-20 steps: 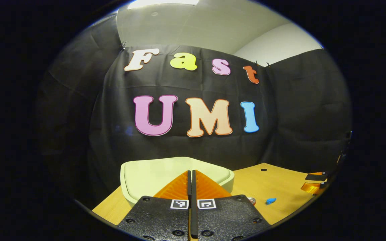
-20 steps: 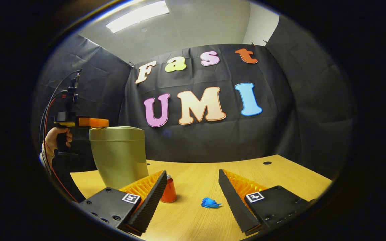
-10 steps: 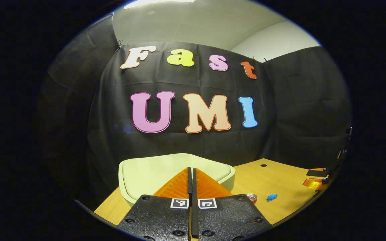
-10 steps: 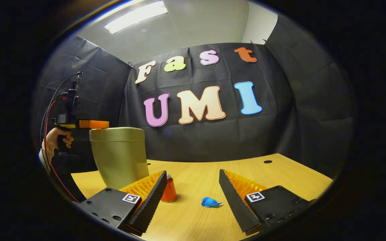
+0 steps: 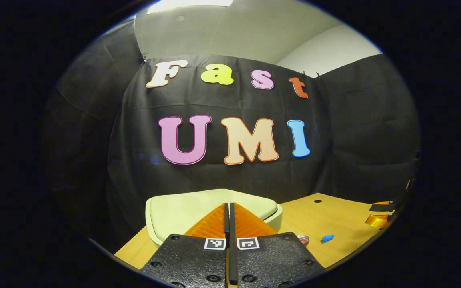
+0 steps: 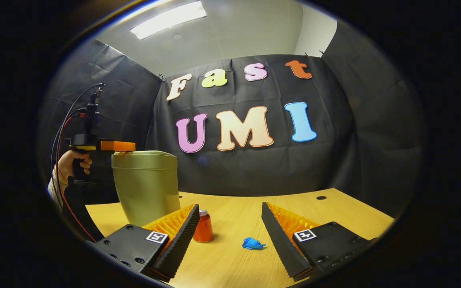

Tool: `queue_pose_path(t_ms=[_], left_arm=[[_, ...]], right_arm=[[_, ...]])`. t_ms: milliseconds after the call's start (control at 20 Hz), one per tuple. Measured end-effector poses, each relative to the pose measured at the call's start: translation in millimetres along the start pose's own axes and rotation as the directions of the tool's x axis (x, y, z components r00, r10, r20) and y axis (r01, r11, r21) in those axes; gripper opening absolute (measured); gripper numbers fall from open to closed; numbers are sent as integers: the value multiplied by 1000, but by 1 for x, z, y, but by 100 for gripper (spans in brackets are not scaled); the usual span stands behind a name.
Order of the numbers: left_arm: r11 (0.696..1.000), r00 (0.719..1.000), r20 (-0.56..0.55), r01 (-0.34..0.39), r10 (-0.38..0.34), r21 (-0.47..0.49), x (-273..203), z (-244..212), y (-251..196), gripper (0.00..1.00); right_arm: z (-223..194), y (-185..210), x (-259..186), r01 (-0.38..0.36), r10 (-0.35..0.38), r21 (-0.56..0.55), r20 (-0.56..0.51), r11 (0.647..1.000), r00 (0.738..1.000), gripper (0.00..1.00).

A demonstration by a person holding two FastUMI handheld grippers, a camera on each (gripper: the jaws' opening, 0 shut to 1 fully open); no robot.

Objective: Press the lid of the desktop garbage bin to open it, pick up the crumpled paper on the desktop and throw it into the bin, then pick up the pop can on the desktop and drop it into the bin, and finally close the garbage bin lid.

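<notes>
Left gripper view: the left gripper (image 5: 229, 208) has its fingers pressed together with nothing between them, tips over the closed lid (image 5: 182, 208) of the pale green garbage bin (image 5: 276, 219), which stands at the table's (image 5: 334, 216) left side. Past the bin, the pop can (image 5: 303, 239) and blue crumpled paper (image 5: 326, 238) sit on the wood.

Right gripper view: the right gripper (image 6: 230, 216) is spread wide and empty above the table's near edge. The paper lies between its fingers; the can stands upright beside the left finger, near the bin's base. A hand (image 6: 72, 162) holds the other gripper level over the lid.
</notes>
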State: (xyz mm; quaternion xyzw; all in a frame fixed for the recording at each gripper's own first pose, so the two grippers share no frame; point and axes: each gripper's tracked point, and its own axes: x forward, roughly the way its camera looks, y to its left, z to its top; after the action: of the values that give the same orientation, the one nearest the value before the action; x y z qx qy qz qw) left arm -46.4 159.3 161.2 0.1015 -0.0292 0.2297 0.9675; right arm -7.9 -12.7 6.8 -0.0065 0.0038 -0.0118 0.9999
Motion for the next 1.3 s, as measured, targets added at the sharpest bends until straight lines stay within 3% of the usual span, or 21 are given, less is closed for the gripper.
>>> queue_pose_path(t_ms=[250, 500, 850, 1100, 1300], left_arm=[[999, 998, 61, -25, 23, 40, -2, 30, 3, 0], [998, 992, 124, 13, -19, 53, -10, 58, -14, 0], [988, 982, 102, 157, -157, 11, -17, 34, -72, 0], [946, 948, 56, 318, -315, -68, -34, -19, -128, 0], [908, 917, 21, 398, -399, -127, -39, -64, -153, 0]], right_arm=[[-3, 3, 2, -6, 6, 4, -6, 1000, 1000, 98], [-6, 4, 3, -9, 9, 0, -13, 1000, 1000, 98], [-7, 2, 3, -8, 8, 16, -15, 1000, 1000, 98], [-12, 0, 6, -1, 1, 14, -24, 1000, 1000, 98], [-24, 0, 11, 0, 1, 15, -53, 1000, 999, 98]])
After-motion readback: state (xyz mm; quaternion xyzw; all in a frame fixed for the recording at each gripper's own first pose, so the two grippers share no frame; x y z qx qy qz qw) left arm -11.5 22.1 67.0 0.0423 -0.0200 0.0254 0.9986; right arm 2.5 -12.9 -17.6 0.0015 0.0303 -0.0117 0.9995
